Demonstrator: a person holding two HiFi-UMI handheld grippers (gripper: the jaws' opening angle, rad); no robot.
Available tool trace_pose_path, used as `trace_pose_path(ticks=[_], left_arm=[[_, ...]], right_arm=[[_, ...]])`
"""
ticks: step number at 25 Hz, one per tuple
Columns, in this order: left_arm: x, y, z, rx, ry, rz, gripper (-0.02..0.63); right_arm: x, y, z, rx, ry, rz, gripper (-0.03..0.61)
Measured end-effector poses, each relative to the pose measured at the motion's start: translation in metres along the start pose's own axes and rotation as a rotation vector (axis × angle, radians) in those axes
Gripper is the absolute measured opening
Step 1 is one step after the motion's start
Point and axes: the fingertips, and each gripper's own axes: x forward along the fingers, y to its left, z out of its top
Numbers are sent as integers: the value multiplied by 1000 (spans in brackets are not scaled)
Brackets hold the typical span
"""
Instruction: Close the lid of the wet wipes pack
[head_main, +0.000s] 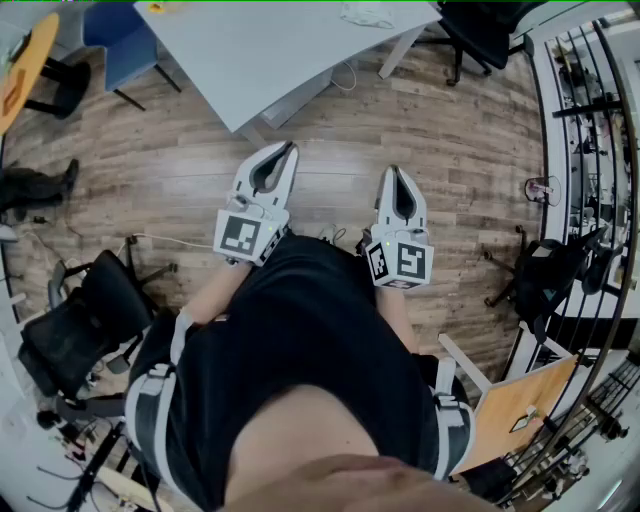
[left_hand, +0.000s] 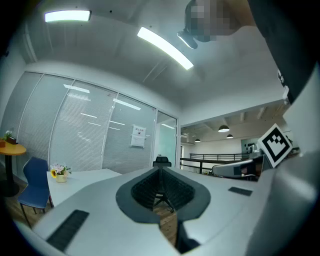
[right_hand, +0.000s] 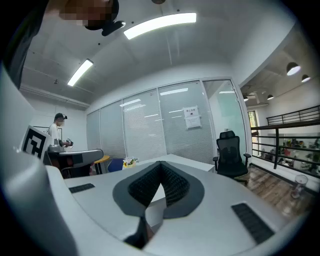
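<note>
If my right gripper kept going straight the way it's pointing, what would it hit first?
Probably the white table. It sits straight ahead of the shut tips of the right gripper, with nothing seen in between. How far off it is, I can't judge.

No legible text is showing in any view.

A white notice sheet (left_hand: 138, 136) is hanging on the glass partition (left_hand: 90, 135), toward the partition's right end. Its print is coming out too small to read. In the right gripper view a sheet (right_hand: 191, 118) is likewise showing on the partition, its lines unreadable.

Square black-and-white markers are showing on the cubes of the left gripper (head_main: 288, 148) and the right gripper (head_main: 393, 172). The left marker (head_main: 243, 234) and the right marker (head_main: 405, 262) are carrying block patterns only, no letters or digits.
</note>
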Motion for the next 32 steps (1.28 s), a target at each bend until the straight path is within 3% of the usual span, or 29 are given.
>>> trace_pose_path(ticks=[10,11,13,14,21,32], left_arm=[[-2,3,2,-3,-4,-2,38],[-3,4,1,-4,-3,-2,38],[-4,7,0,-5,-1,-5,38],[-4,9,-1,-4,-1,-7,38],[-12,30,-5,-23,6,-13,38],[0,98,-21,-40,35,-60,38]], right_arm=[[3,-1,7,-12,-30,-26,23],[5,-1,7,-8,-30,-31,38],[10,1,4,6,-22,-26,175],[12,2,3,7,-17,-24,186],[26,16,-3,-6,5,-42,186],[78,49,-14,3,17,-92,184]])
